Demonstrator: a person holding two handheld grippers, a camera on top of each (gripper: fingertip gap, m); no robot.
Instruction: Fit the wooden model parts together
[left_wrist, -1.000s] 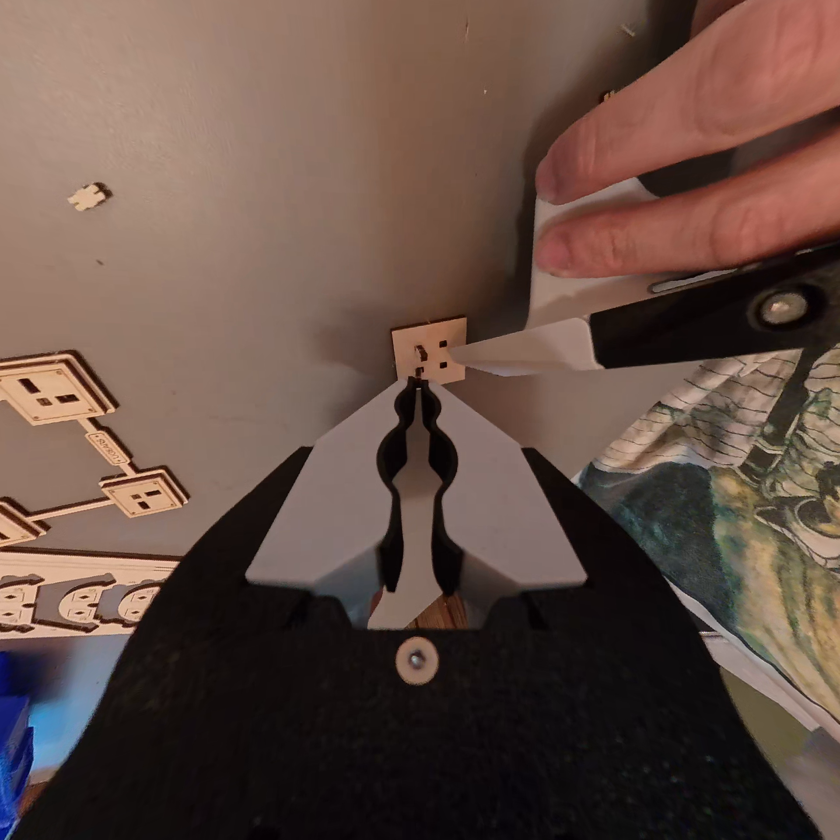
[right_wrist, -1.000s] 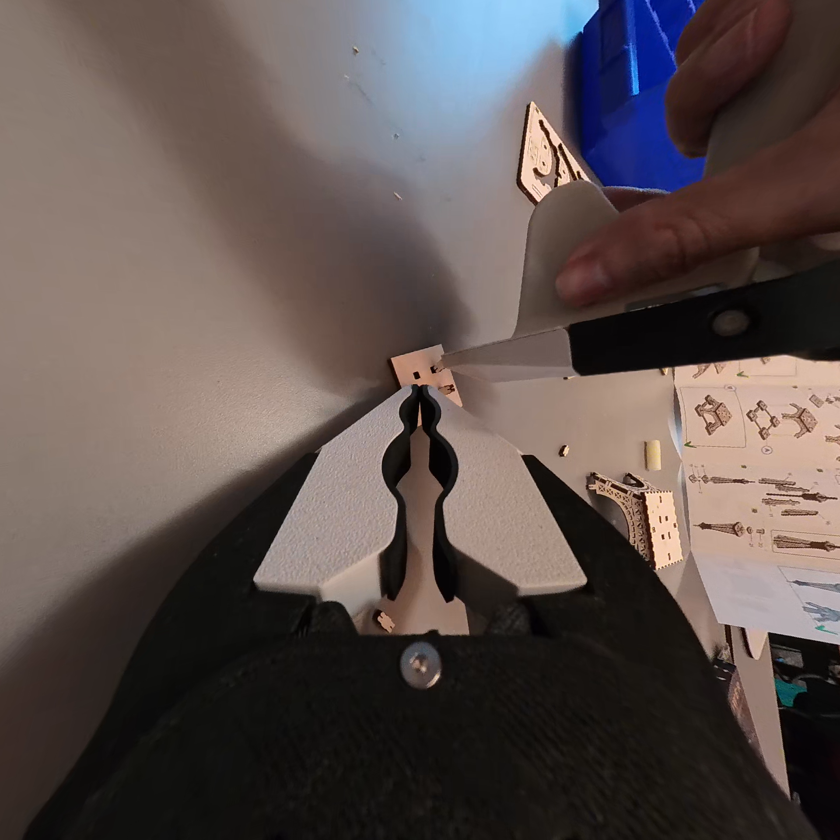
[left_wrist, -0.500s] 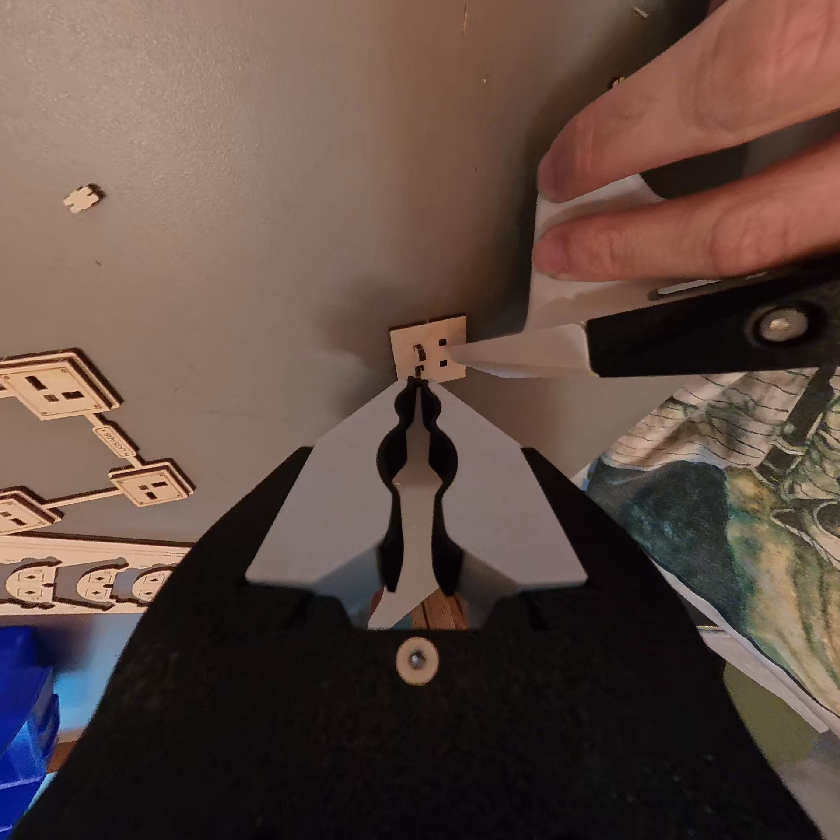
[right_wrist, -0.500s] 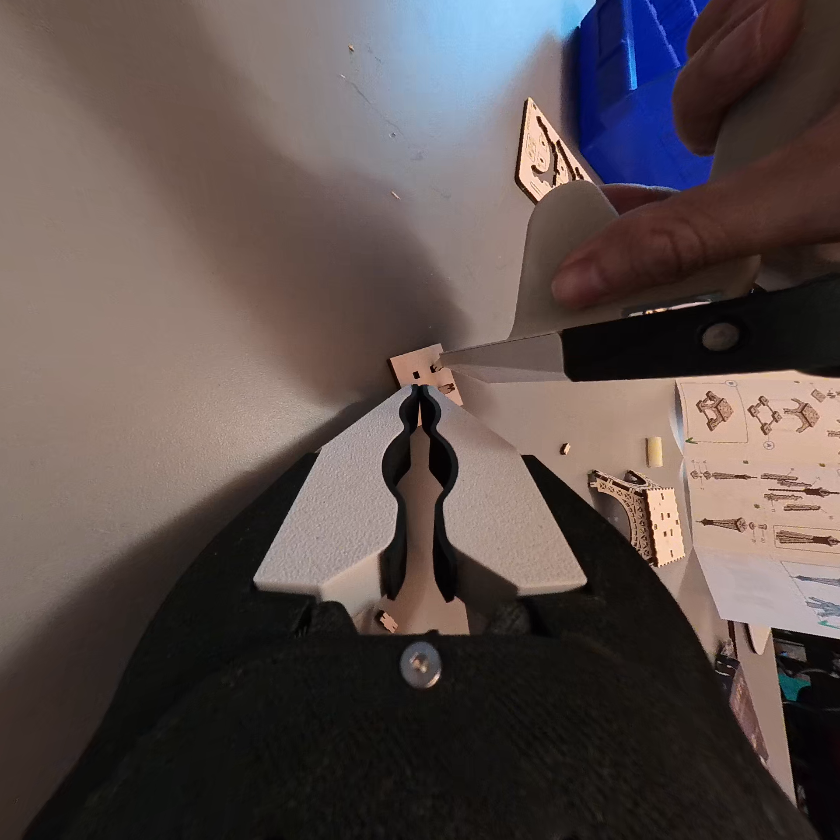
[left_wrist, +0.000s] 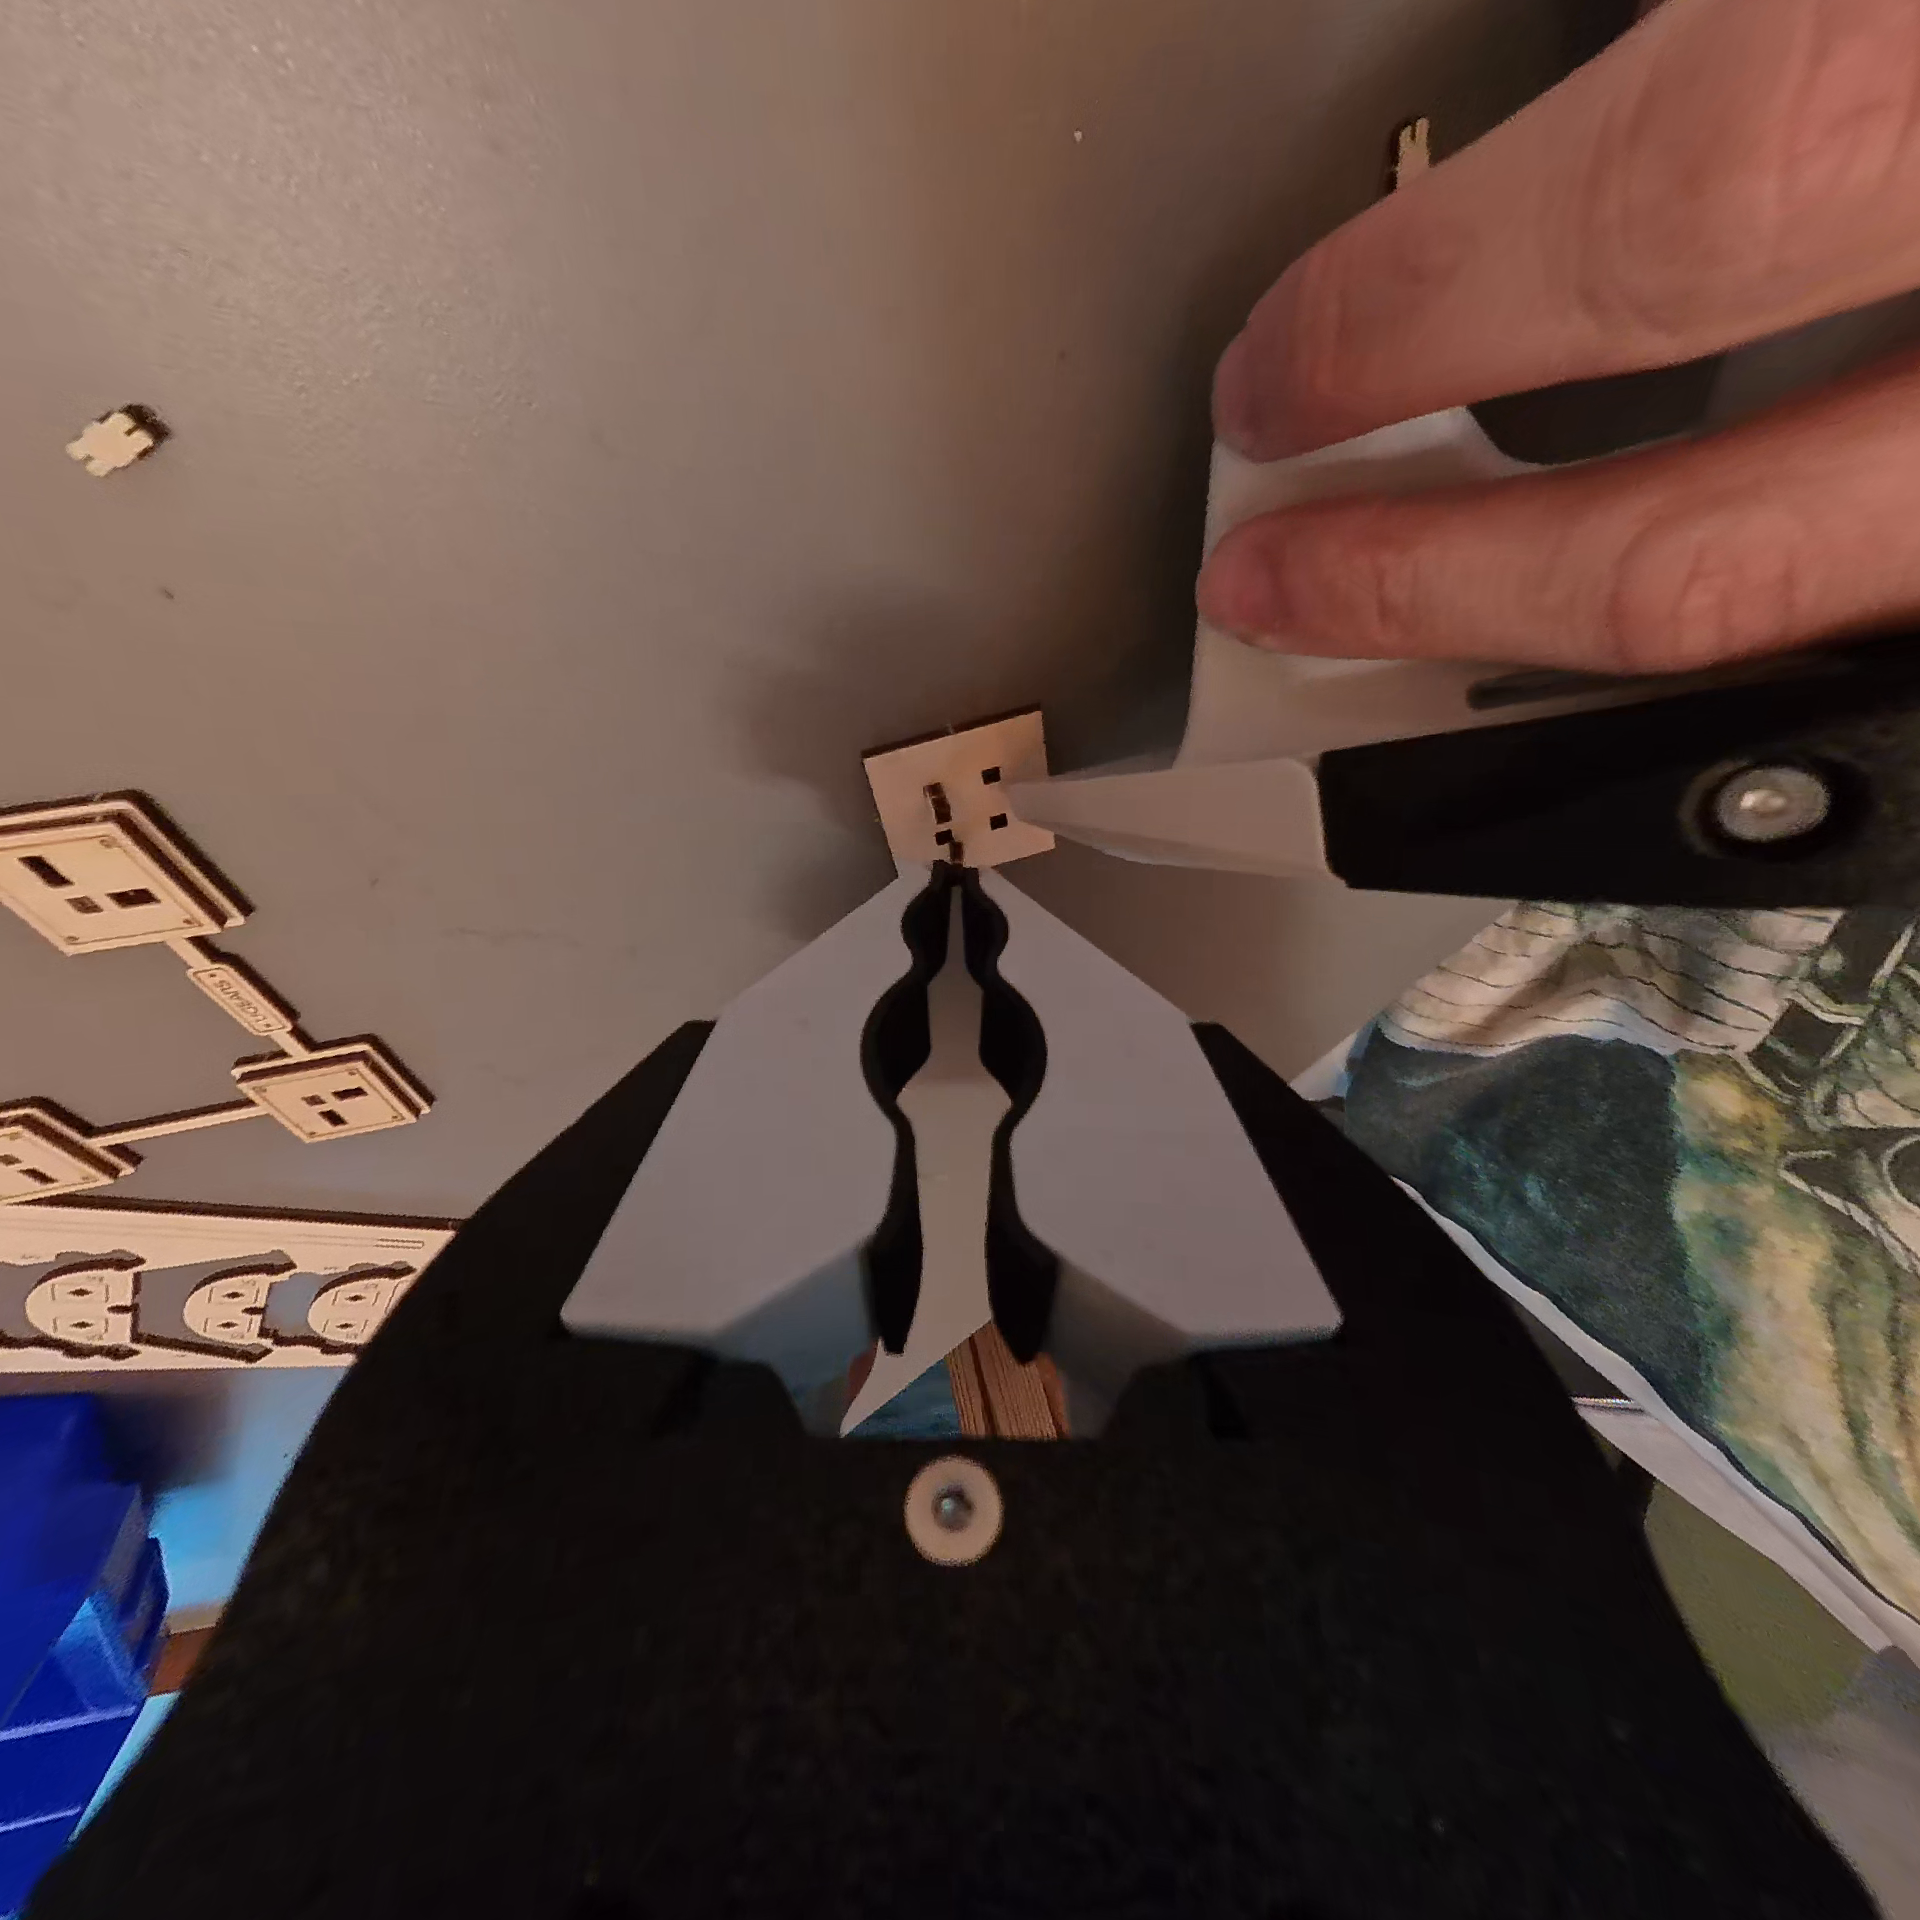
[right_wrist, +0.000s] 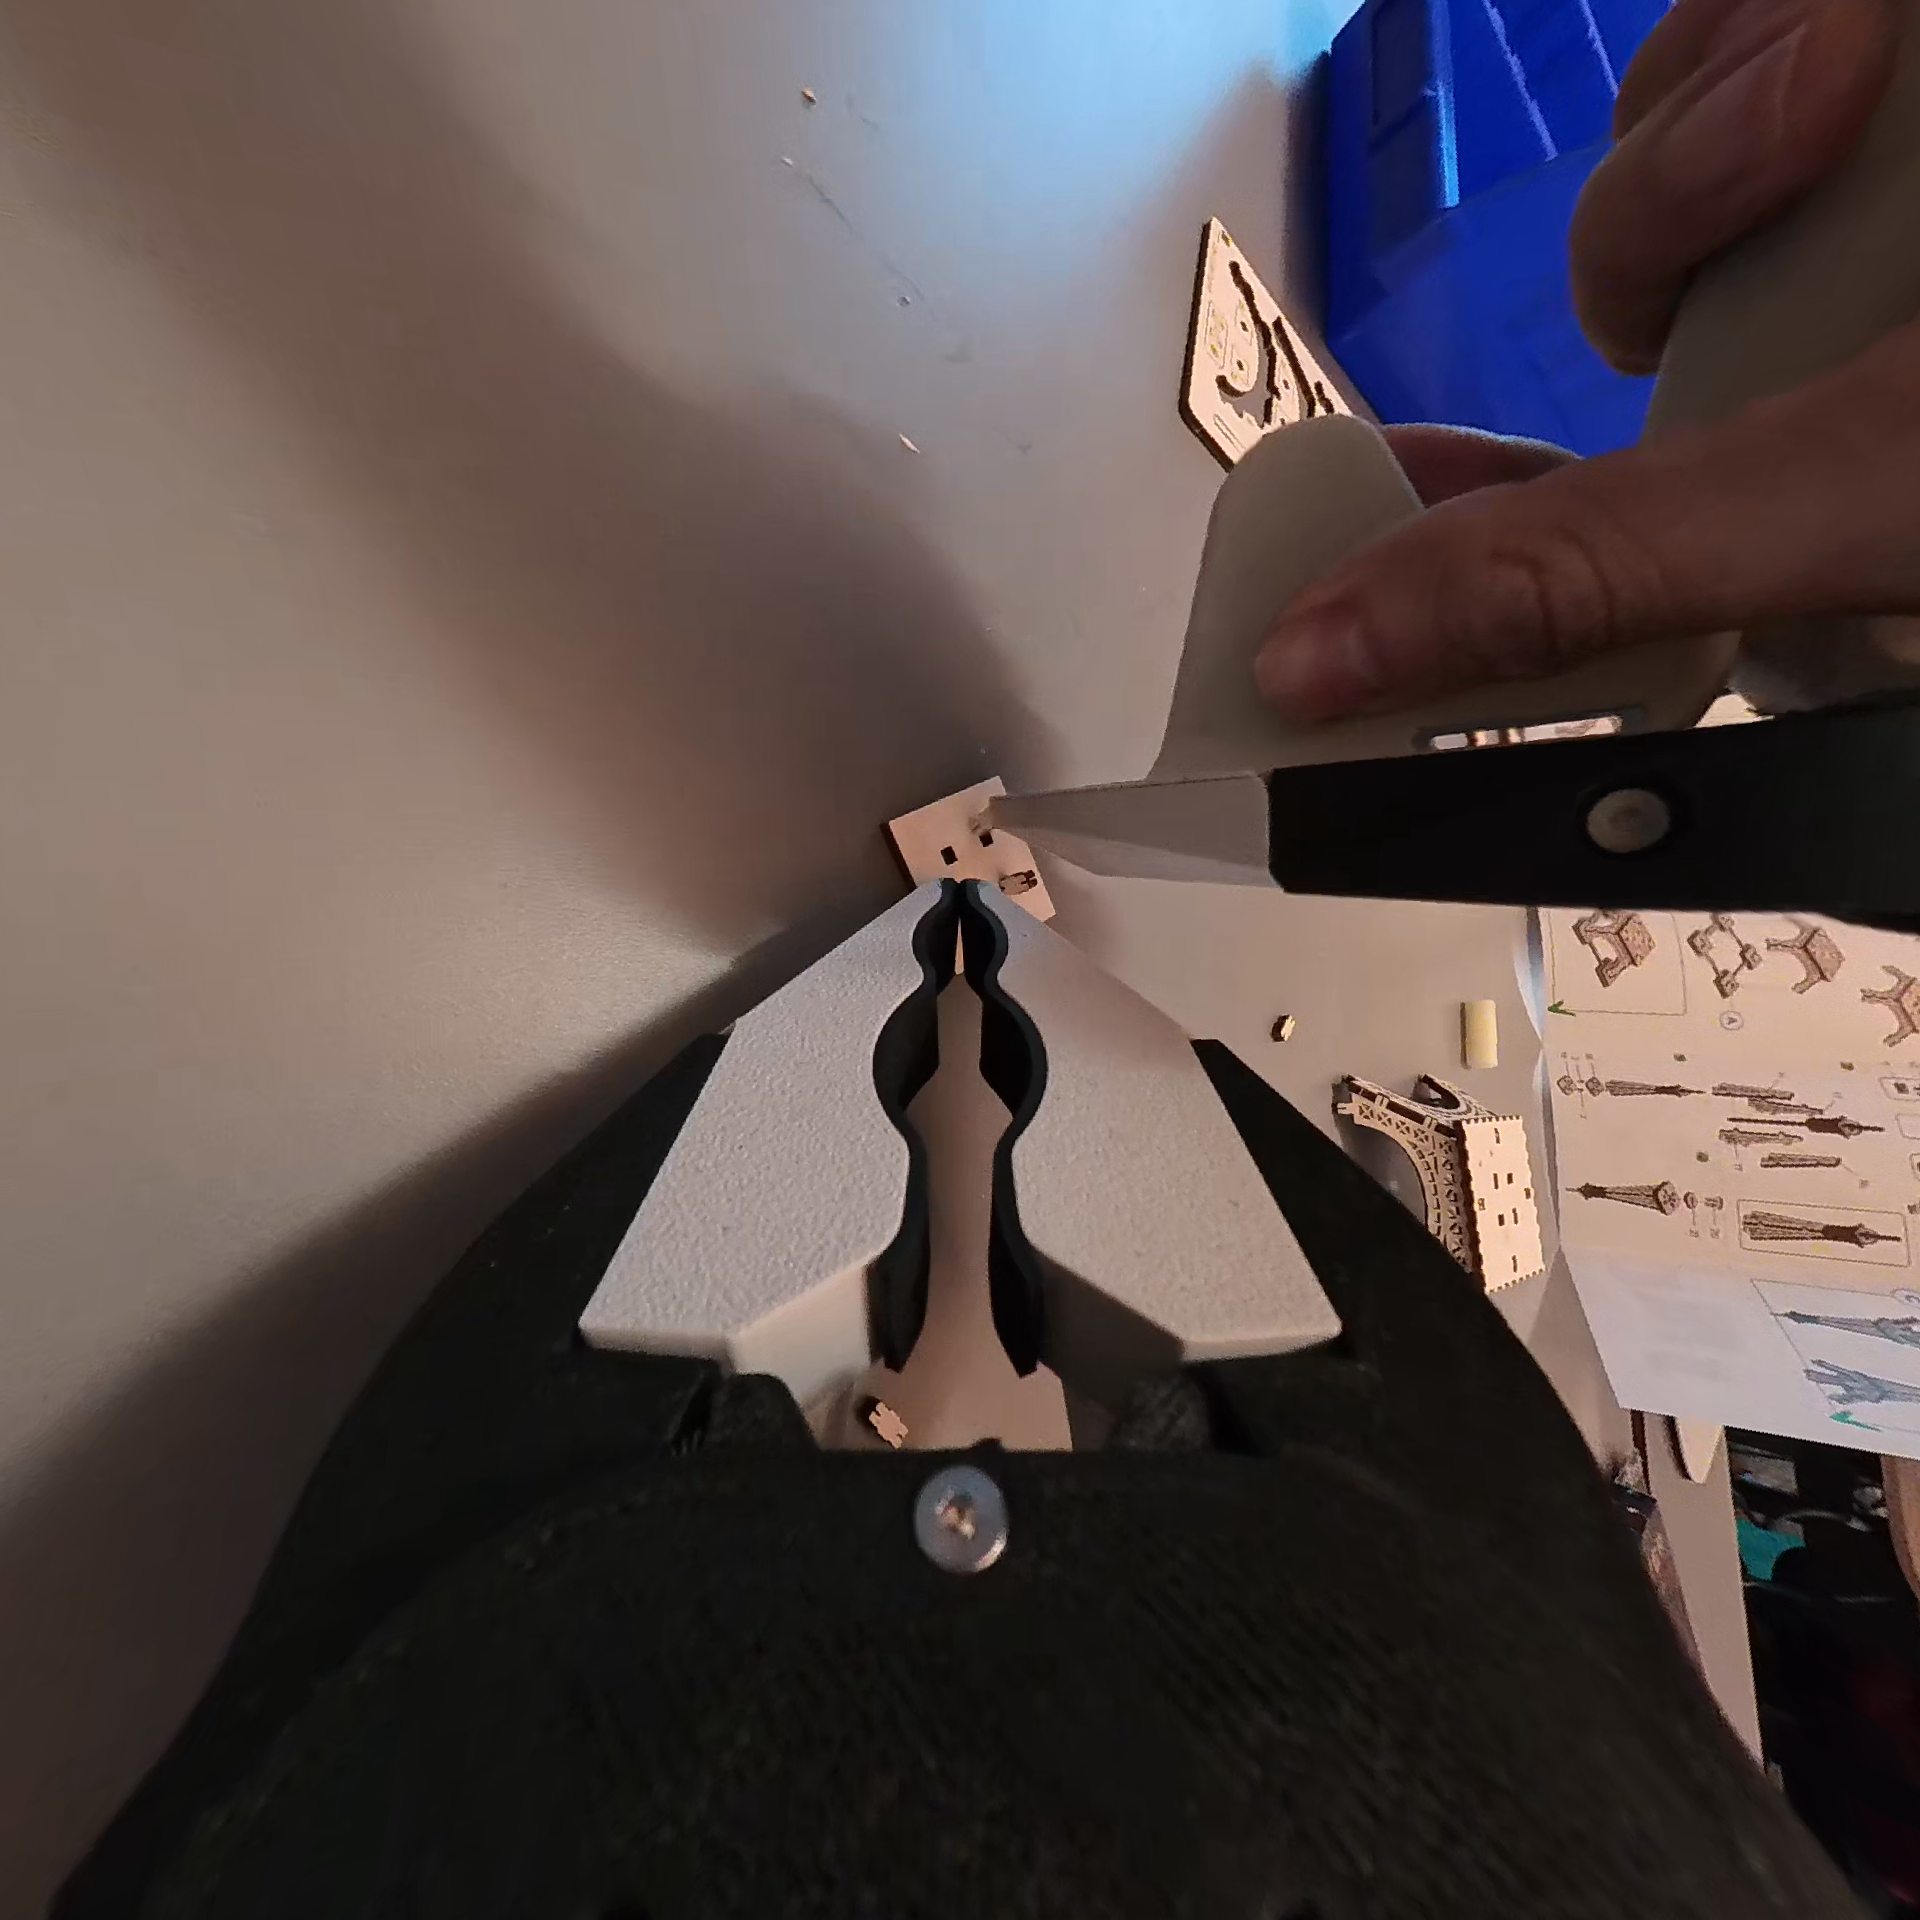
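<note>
A small square wooden plate (left_wrist: 961, 774) with several slots lies flat on the grey table (left_wrist: 520, 312). It also shows in the right wrist view (right_wrist: 935, 844). My left gripper (left_wrist: 952, 878) is shut, its tips at the plate's near edge, pinching a small wooden peg (left_wrist: 950, 854) at a slot. Another peg (left_wrist: 934, 806) stands in a slot. My right gripper (right_wrist: 958, 890) is shut, its tips resting on the plate's edge. It enters the left wrist view from the right (left_wrist: 1023, 800). The left gripper enters the right wrist view from the right (right_wrist: 995, 812).
Wooden part sheets (left_wrist: 114, 904) and a blue bin (left_wrist: 62, 1558) lie to the left, with a printed picture sheet (left_wrist: 1662, 1195) to the right. In the right wrist view I see a partly built tower model (right_wrist: 1455, 1174), an instruction sheet (right_wrist: 1745, 1143) and a blue bin (right_wrist: 1475, 208). Left and right tips are no more than a few centimetres apart.
Both grippers stay shut at the plate. The left wrist view has tilted slightly, so the blue bin shows more at the lower left.
</note>
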